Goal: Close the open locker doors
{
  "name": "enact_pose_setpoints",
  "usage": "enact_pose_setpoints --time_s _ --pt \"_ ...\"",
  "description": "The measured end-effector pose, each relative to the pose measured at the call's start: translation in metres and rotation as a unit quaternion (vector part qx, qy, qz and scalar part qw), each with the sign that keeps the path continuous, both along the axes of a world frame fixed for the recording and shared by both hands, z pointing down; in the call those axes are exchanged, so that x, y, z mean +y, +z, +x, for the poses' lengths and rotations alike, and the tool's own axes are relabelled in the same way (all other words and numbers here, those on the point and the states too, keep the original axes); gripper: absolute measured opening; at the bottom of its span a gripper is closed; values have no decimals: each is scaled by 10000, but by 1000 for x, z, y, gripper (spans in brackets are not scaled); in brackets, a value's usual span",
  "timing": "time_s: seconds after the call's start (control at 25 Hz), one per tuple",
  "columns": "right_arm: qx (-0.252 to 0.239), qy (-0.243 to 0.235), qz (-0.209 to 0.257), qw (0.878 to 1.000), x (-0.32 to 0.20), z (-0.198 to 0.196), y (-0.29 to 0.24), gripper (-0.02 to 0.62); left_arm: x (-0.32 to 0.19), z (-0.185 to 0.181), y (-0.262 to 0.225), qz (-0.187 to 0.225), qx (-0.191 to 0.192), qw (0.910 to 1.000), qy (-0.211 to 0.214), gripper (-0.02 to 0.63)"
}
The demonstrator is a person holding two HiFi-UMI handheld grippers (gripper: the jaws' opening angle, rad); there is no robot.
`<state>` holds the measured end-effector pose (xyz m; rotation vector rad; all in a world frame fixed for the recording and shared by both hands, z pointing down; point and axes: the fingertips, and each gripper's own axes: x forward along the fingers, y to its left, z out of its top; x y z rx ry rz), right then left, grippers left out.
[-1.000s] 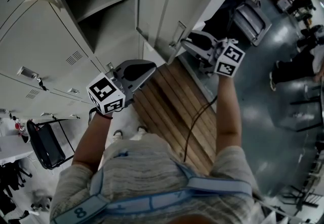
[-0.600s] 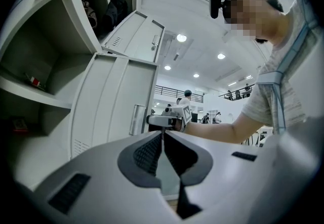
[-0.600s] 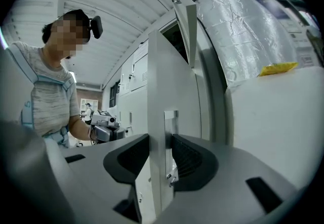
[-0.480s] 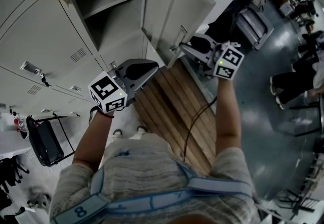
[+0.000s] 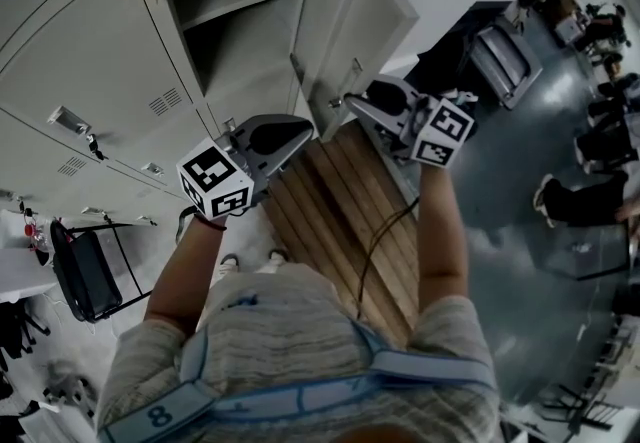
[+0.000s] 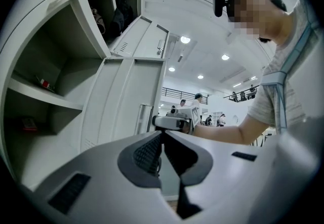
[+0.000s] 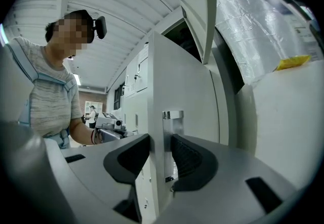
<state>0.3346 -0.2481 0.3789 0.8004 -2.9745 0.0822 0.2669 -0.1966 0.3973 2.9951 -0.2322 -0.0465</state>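
Head camera: mounted on my head, faces steeply down past my chest and both forearms. Locker bank (image 5: 90,61) at upper left, wood floor (image 5: 340,221) below. Middle range.

Left gripper camera: rides my left gripper (image 6: 162,134), looks along its jaws at inner face of locker door (image 6: 126,106), near. My right gripper (image 6: 169,123) beyond.

Right gripper camera: rides right gripper, faces opposite way. Door edge very close, fills centre.

Shared: all three views take in same door. Gripper views face each other across it.

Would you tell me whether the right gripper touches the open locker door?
Touching. The right gripper view shows the right gripper pinching the edge of the locker door between its jaws, no gap visible.
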Motion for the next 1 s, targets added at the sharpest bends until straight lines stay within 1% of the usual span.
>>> enact_pose_setpoints --time_s 0.36,0.6,1.0 --pt "-135 -359 54 9992 3 -45 -1 117 -4 -30 -2 13 44 9996 -283 5" --pt "-142 -425 88 9990 0 -64 -1 117 -8 -48 -1 5 58 9990 -448 5" --pt "-104 -367 159 9991 -8 -94 0 116 -10 -71 1 -9 73 9981 -614 5"
